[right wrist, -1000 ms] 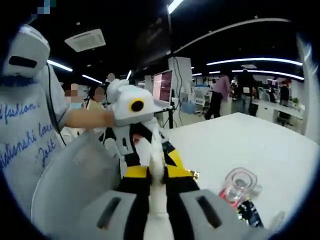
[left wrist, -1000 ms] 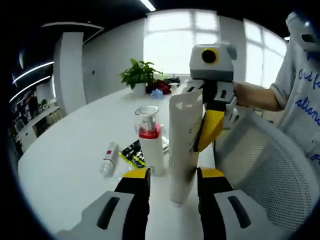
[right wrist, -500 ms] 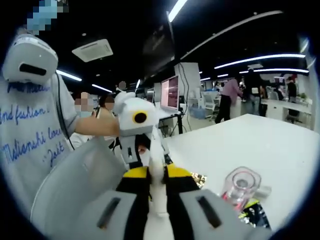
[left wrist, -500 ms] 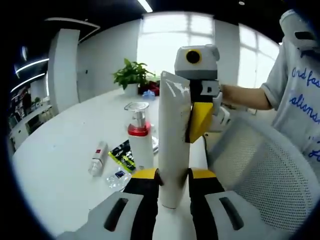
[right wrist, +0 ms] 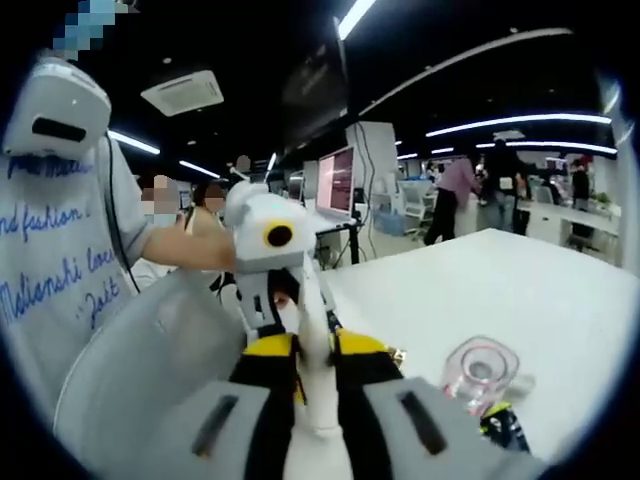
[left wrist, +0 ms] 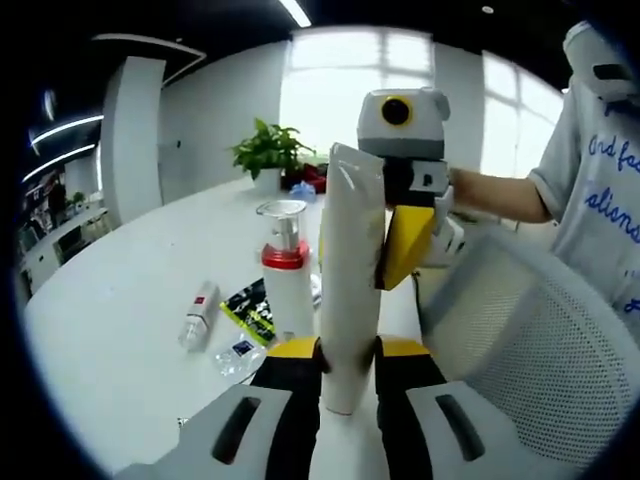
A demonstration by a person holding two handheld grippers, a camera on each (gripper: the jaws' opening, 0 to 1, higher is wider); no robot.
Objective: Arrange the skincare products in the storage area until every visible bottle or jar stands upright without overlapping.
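Left gripper point(left wrist: 348, 352) and right gripper point(right wrist: 318, 350) both clamp the smooth white tube point(left wrist: 350, 270), upright at the white table point(left wrist: 120, 330) edge. Beside it stands a red-collared pump bottle point(left wrist: 285, 275) (clear cap); a small bottle point(left wrist: 196, 314) and dark sachet point(left wrist: 248, 308) lie flat. A mesh chair point(left wrist: 520, 330) crowds close.

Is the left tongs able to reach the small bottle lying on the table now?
Probably not yet: the left tongs are shut on the white tube, which the right tongs also grip. The small bottle lies unobstructed on the table.
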